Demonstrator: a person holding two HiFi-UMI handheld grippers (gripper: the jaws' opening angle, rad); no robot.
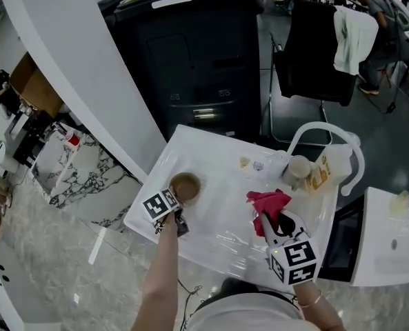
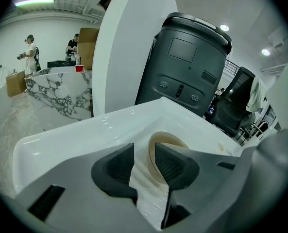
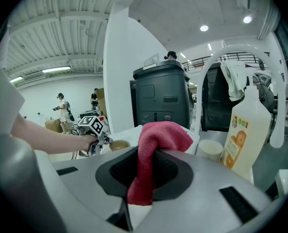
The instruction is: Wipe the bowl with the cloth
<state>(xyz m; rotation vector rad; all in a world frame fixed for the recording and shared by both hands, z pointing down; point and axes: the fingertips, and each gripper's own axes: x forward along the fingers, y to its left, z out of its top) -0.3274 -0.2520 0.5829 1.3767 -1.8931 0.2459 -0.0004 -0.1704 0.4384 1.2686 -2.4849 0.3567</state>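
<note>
A tan bowl sits at the left end of the white counter. My left gripper is at its near edge. In the left gripper view the jaws stand open, and the bowl's near rim rises in the gap close to the right pad, with no pad pressing on it. My right gripper hovers over the counter to the right, shut on a red cloth. In the right gripper view the cloth bunches up above the pads and hangs down between them.
A detergent bottle and a white cup stand at the counter's right end under a white arched tube. A black bin stands behind the counter. A black chair draped with white fabric is at the back right.
</note>
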